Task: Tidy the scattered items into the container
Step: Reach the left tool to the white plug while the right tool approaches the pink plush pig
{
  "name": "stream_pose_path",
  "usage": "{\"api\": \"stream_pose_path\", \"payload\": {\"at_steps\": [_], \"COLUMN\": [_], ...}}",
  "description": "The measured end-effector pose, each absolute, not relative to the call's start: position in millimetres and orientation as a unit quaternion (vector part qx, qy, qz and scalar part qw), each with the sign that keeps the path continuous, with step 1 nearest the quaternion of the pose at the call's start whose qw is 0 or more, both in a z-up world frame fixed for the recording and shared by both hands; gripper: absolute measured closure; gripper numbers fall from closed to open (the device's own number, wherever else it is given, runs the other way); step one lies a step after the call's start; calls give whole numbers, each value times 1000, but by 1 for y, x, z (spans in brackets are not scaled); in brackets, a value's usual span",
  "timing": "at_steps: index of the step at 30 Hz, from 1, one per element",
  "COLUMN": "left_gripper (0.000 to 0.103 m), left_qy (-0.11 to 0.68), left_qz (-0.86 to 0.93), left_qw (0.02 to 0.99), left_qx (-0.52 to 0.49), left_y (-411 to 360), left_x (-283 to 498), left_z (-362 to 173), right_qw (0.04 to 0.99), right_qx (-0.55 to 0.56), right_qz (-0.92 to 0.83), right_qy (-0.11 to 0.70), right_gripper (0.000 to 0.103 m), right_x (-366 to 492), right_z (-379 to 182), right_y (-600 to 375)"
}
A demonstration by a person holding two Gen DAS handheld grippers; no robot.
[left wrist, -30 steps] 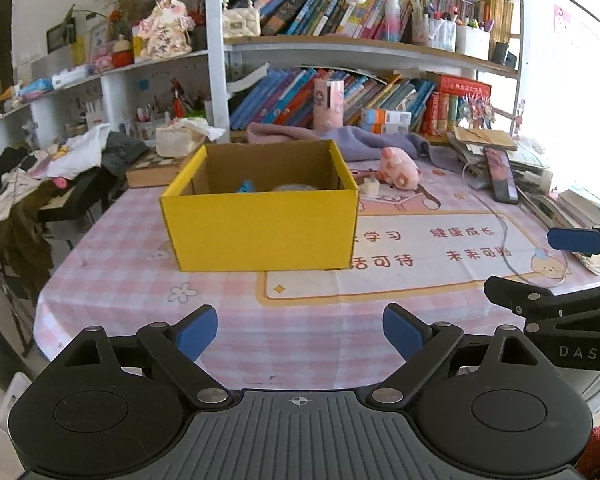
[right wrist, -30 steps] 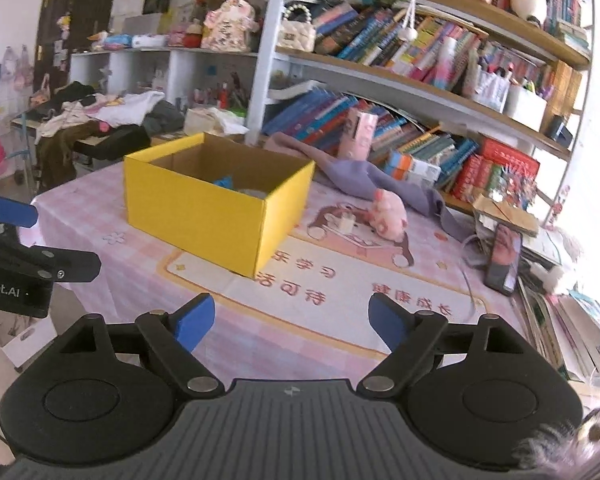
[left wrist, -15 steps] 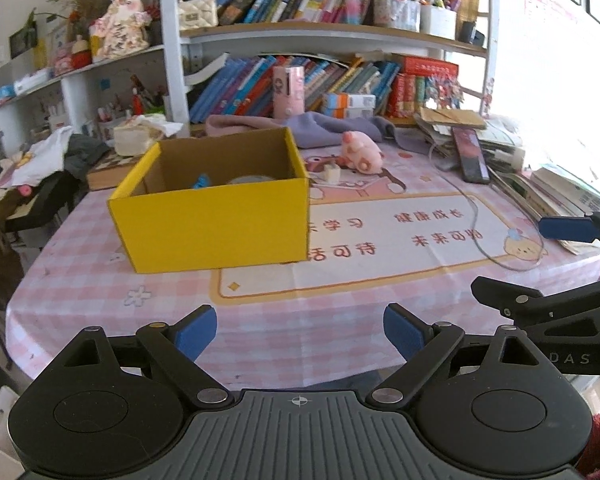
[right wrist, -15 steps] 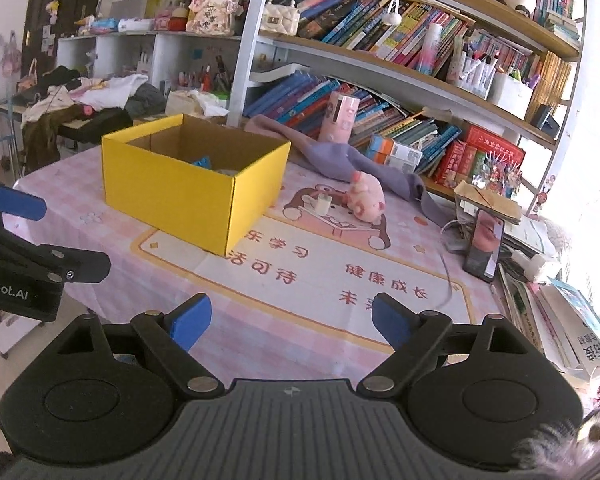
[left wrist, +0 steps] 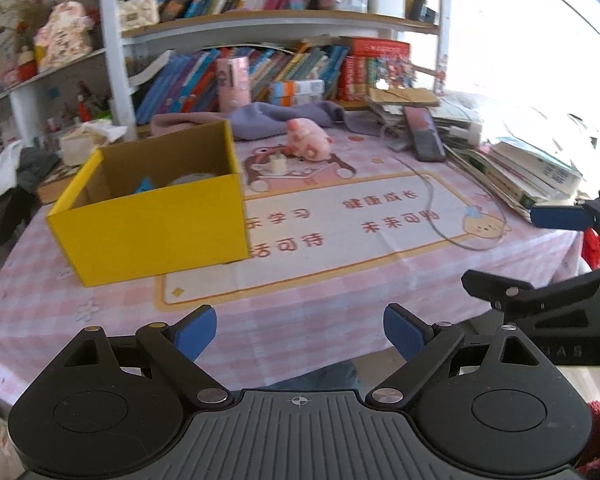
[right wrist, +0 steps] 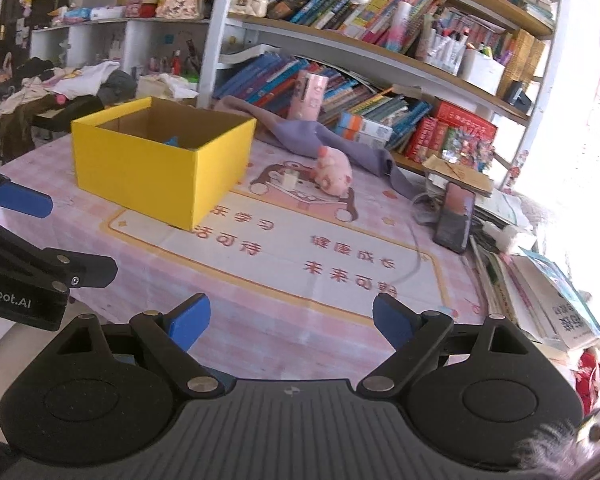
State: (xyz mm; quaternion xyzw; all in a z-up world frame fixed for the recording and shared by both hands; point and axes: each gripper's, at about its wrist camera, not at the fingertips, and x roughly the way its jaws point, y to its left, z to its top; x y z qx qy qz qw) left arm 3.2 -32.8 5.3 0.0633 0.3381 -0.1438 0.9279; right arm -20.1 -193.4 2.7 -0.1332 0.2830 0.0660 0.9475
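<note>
Pink plush pig [right wrist: 334, 170] lies far on worktop [right wrist: 284, 320], right of yellow box [right wrist: 160, 160], small white item [right wrist: 288, 179] just beside; soft, light, squashy, so pinch round body. Left tool [left wrist: 298, 330] wide, empty; right tool [right wrist: 290, 320] wide, empty, well short of pig

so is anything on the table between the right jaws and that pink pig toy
Nothing visible. From the right gripper, only bare printed mat leads up to the pink pig toy. The yellow box sits off to the left, the phone off to the right.
</note>
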Motion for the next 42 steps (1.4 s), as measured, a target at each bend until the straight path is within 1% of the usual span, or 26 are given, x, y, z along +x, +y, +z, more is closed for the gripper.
{"api": "stream_pose_path", "payload": {"at_steps": [11, 23, 31, 42], "left_gripper": [10, 10, 10, 11], "left_qy": [320, 302, 310, 326], "left_qz": [-200, -211, -203, -134], "left_qw": [921, 922, 922, 933], "left_qx": [101, 116, 110, 78], "left_y": [-72, -91, -109, -132], "left_x": [23, 70, 123, 206], "left_z": [3, -2, -11, -9], "right_qw": [950, 950, 946, 944], "right_qx": [-107, -102, -98, -91], "right_qz": [15, 13, 20, 67], "right_qy": [293, 296, 308, 309], "right_gripper": [14, 15, 17, 17], "right_x": [-14, 37, 93, 200], "right_z": [-1, -3, -8, 3], "right_y": [-225, -239, -256, -296]}}
